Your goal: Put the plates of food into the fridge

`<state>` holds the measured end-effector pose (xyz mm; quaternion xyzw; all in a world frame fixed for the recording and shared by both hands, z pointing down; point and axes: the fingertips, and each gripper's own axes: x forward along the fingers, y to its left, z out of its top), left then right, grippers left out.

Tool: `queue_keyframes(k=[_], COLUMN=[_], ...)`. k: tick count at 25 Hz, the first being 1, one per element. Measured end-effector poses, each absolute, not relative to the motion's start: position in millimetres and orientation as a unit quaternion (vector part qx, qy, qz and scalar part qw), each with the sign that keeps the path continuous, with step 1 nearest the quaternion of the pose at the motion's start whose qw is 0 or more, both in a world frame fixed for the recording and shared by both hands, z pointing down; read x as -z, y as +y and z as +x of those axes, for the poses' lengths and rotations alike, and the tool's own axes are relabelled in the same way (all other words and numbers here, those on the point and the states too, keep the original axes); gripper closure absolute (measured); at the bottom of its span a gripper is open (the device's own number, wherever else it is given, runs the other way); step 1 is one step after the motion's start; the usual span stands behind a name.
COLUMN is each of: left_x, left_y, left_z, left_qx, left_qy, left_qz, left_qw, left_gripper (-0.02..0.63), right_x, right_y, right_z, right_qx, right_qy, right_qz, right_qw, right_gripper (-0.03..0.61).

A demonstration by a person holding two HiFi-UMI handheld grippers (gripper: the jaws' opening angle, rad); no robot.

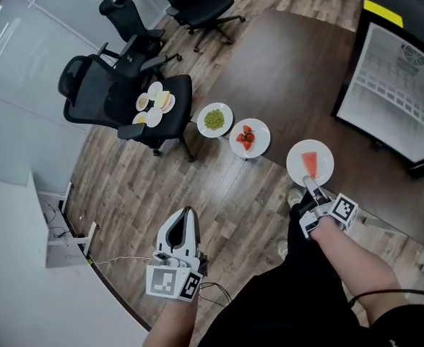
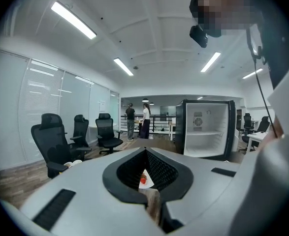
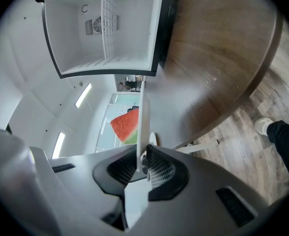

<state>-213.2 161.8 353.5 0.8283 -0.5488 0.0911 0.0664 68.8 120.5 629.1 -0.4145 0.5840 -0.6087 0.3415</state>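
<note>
Clamping our right tool (image 3: 143, 162) on the rim of the round white plate (image 1: 295, 157) with its red watermelon slice (image 1: 310, 163), we held it over the dark round wooden tabletop (image 1: 291, 71); our left tool (image 2: 145, 151) was closed, empty. Keeping it level toward the open white-lined fridge (image 3: 105, 33) seemed key, skirting the plates of green peas (image 1: 214, 119) and strawberries (image 1: 246, 137) nearby.

Black office chairs (image 1: 89, 96) stand on wood flooring (image 1: 219, 194); two people (image 2: 137, 119) stand far off.
</note>
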Motion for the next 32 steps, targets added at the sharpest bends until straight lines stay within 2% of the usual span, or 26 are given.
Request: queue_keyframes(k=[9,15,32], left_x=[-337.9,-327.9,-324.7], left_y=[177.1,176.2,103.9], left_z=[-192.9,-182.3,-90.0], left_qx=[-0.056,-0.039,-0.035], left_qy=[-0.521,-0.501,-0.42], left_qz=[0.849,0.862,0.905], left_qw=[0.062,0.062,0.062], left_gripper=[0.607,0.607,0.607], right_x=[-552.7,-517.5,-455.3], right_y=[129.4,138.0,117.6], right_z=[94.0,106.6,194.0], right_qx=[0.576,0.564,0.517], right_qy=[0.608,0.623,0.595], right_qz=[-0.396,-0.404,-0.441], right_qw=[0.377,0.362,0.429], right_gripper=[0.531,0.531,0.531])
